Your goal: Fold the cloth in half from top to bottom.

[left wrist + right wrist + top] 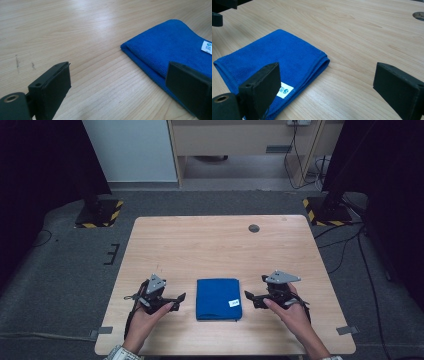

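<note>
A folded blue cloth (pixel 218 298) with a small white label (pixel 233 303) lies flat on the wooden table (pixel 210 245), near its front edge. My left gripper (pixel 179 299) rests just left of the cloth, jaws open and empty. My right gripper (pixel 250 298) sits just right of it, also open and empty. In the left gripper view the cloth (pixel 172 47) lies ahead and to the right, its folded edge running past the right jaw. In the right gripper view the cloth (pixel 274 57) lies ahead on the left, its label (pixel 285 90) beside the left jaw.
A round grommet hole (pixel 254 228) is set in the table's far right part. Black stands with yellow-striped bases (pixel 100 212) (pixel 327 212) stand on the carpet beyond the table's far corners. Cables (pixel 350 240) trail on the floor at the right.
</note>
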Demonstrator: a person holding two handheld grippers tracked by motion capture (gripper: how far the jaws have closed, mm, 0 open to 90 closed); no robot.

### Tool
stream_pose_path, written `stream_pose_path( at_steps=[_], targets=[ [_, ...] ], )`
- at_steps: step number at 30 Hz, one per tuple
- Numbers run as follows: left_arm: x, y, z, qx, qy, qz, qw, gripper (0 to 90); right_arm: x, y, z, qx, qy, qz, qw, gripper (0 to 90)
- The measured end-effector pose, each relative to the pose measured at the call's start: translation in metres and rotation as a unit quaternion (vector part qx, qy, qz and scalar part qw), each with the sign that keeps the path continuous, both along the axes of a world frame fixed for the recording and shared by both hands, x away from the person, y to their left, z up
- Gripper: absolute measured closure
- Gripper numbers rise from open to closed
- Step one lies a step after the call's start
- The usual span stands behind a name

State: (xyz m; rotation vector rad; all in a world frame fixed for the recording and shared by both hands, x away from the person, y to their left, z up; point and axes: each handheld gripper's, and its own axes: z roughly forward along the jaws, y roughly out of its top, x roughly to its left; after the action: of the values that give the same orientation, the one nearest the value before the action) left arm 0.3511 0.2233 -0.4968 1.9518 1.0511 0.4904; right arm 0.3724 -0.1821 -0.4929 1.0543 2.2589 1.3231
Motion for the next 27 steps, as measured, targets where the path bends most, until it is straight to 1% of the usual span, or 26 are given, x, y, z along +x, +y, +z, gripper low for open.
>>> stream_pose_path(
  at_steps=[7,9,11,15,17,18,21,24,27],
  targets=[
    [-0.002,0.011,-0.002,0.006,0.014,-0.001,0.9999,5.7,0.001,-0.009,0.001,0.002,0.003,-0.011,0.9999,7.8],
    [-0.003,0.015,-0.002,0.012,0.016,-0.002,0.9998,5.7,0.001,-0.015,0.002,0.003,0.006,-0.017,0.9998,7.8],
    [-0.005,0.021,-0.002,0.010,0.017,0.003,0.9998,5.7,0.000,-0.021,0.002,0.000,0.006,-0.023,0.9997,7.8],
    [-0.008,0.033,-0.002,0.012,0.021,0.010,0.9997,5.7,-0.003,-0.042,0.003,-0.007,0.005,-0.039,0.9992,7.6],
    [-0.009,0.038,-0.003,0.016,0.024,0.015,0.9995,5.7,-0.005,-0.053,0.003,-0.005,0.008,-0.049,0.9988,7.6],
    [-0.010,0.041,-0.003,0.019,0.026,0.015,0.9994,5.7,-0.005,-0.058,0.002,-0.005,0.005,-0.053,0.9986,7.5],
    [-0.011,0.046,-0.004,0.020,0.028,0.020,0.9992,5.7,-0.009,-0.072,0.002,-0.003,0.009,-0.066,0.9978,7.5],
    [-0.011,0.050,-0.004,0.022,0.031,0.022,0.9990,5.7,-0.011,-0.084,0.001,-0.001,0.011,-0.076,0.9970,7.5],
    [-0.011,0.054,-0.006,0.029,0.034,0.022,0.9988,5.7,-0.013,-0.092,-0.001,-0.007,0.016,-0.081,0.9965,7.4]
  ],
)
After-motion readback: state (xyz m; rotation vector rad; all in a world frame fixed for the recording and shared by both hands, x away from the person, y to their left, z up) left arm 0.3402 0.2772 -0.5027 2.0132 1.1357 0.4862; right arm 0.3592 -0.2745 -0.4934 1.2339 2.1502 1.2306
